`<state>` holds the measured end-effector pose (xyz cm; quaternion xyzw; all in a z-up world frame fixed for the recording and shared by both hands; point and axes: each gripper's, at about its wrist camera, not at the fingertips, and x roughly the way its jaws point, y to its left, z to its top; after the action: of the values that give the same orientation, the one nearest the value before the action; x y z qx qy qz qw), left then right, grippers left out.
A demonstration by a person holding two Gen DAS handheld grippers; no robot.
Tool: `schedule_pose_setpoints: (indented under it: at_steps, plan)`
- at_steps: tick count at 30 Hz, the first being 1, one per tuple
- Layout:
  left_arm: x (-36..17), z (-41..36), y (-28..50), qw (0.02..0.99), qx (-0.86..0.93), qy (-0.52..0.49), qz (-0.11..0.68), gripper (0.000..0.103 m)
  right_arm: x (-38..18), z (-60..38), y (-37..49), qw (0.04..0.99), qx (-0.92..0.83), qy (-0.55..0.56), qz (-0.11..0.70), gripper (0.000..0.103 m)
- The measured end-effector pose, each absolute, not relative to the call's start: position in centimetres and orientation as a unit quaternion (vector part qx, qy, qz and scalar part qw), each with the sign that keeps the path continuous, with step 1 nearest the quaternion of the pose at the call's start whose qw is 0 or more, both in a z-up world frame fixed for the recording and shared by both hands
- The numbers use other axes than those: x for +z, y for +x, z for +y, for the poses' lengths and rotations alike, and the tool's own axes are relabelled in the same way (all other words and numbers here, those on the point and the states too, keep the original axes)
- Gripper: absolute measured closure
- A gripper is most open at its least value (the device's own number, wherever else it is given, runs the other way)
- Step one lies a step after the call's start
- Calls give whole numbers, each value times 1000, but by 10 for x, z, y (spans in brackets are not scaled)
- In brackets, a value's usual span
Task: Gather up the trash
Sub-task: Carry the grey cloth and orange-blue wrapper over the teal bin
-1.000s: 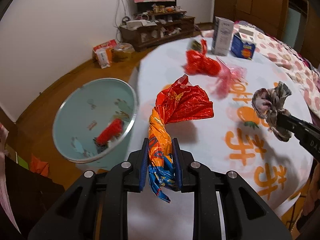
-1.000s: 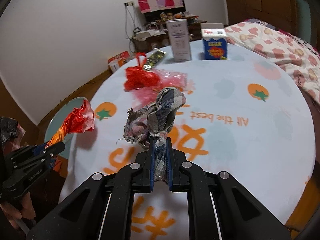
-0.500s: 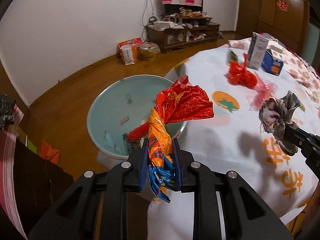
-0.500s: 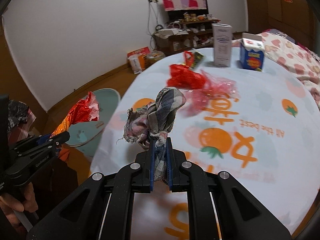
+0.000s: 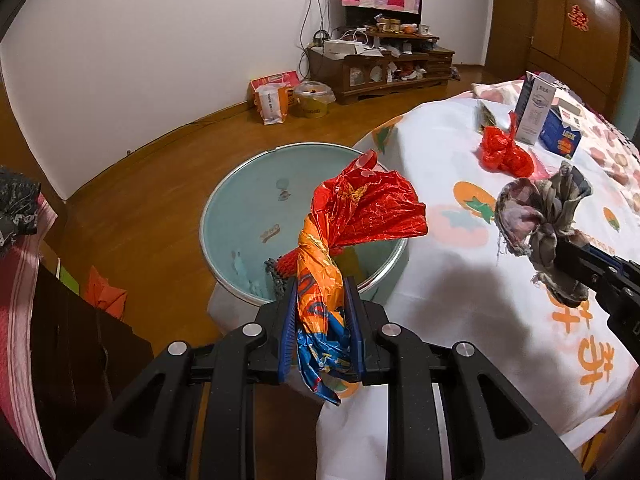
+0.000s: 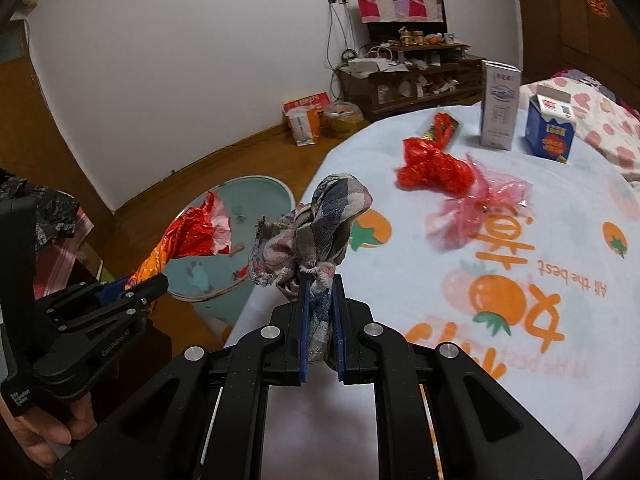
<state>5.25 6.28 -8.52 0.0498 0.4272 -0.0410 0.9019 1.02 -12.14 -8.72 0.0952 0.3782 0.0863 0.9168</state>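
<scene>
My left gripper is shut on a crumpled red, orange and blue foil wrapper, held in the air above the near rim of a round pale-teal bin on the floor; the wrapper and bin also show in the right wrist view. My right gripper is shut on a wadded plaid cloth rag, held over the table's left edge, to the right of the bin; the rag shows in the left view too. A red plastic bag and pink film lie on the table.
The round table has a white fruit-print cloth. A tall white carton, a blue carton and a small foil packet stand at its far side. The bin holds some red trash. A dark cabinet stands at left.
Both grippers have swung left off the table toward the bin, each still holding its item. The bin now lies under the left gripper's wrapper and closer to the rag.
</scene>
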Motion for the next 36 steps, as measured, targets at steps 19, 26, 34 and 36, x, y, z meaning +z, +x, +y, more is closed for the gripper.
schedule_pose_setpoints:
  at_steps: [19, 26, 34, 36]
  plan:
    - [-85, 107, 56, 905, 4, 31, 425, 81, -84, -74, 24, 913, 120, 87, 381, 92]
    - [-86, 124, 60, 905, 25, 19, 424, 81, -81, -52, 35, 912, 131, 79, 380, 92]
    - [-83, 135, 66, 906, 39, 13, 421, 81, -78, -35, 46, 915, 137, 63, 375, 92]
    - [-83, 137, 68, 906, 42, 11, 421, 81, -77, -33, 50, 915, 137, 62, 374, 92]
